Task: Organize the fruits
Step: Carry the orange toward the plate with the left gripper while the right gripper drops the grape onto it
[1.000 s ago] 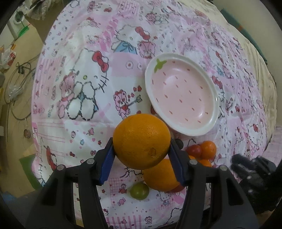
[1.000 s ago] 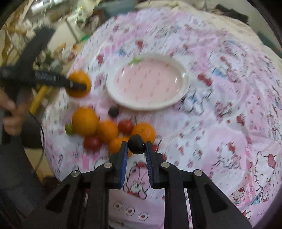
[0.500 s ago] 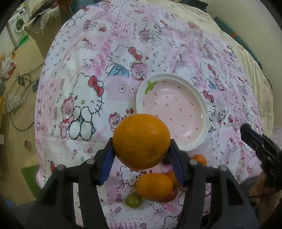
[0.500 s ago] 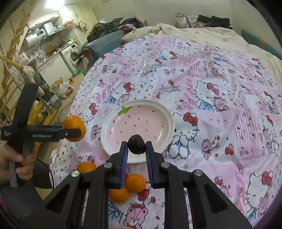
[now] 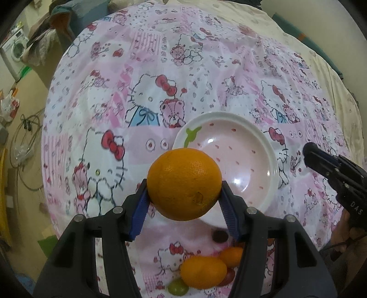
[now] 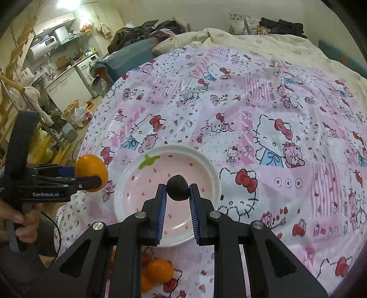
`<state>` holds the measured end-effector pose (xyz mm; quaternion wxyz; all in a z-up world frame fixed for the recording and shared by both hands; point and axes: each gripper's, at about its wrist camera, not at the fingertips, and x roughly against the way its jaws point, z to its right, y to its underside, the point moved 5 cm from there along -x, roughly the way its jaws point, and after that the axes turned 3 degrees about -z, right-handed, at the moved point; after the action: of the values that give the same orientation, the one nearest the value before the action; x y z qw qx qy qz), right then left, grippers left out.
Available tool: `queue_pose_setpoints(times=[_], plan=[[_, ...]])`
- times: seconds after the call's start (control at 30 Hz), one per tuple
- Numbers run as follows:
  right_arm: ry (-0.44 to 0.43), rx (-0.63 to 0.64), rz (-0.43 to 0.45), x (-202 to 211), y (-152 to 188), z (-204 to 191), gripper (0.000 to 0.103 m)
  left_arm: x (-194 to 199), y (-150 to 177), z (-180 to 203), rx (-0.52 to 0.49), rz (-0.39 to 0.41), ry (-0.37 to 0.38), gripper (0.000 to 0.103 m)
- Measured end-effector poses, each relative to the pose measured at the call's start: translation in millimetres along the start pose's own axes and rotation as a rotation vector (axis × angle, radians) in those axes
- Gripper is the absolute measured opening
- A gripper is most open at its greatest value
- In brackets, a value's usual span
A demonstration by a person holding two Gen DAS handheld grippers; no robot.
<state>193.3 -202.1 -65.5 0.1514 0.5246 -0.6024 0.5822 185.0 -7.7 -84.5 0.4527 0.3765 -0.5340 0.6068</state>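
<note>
My left gripper point(image 5: 184, 192) is shut on a large orange point(image 5: 184, 184) and holds it above the near left rim of the pink strawberry plate point(image 5: 263, 146). From the right wrist view the same orange point(image 6: 92, 169) hangs just left of the plate point(image 6: 137, 206). My right gripper point(image 6: 177, 191) is shut on a small dark plum point(image 6: 177, 187) above the plate's middle. It shows at the right edge of the left wrist view point(image 5: 321, 160). The plate holds nothing.
Loose fruit lies near the bed's front edge: oranges point(image 5: 203, 271), a green fruit point(image 5: 177, 286), a dark plum point(image 5: 219, 236); small oranges point(image 6: 159, 270) show under my right gripper. A cat point(image 6: 236, 19) sits far back. The floor drops off at the left.
Both grippers have moved forward and up with their fruit. The plate now sits under and just past them, and the loose fruit pile has slid below the fingers.
</note>
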Motion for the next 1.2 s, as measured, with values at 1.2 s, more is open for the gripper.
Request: queue_pose_setpoints(times=[1.2], plan=[[0.050,-0.081,-0.235,-109,-6,27,0.029,-38,-21,-3,0.076,-0.041,0.001,0.055]])
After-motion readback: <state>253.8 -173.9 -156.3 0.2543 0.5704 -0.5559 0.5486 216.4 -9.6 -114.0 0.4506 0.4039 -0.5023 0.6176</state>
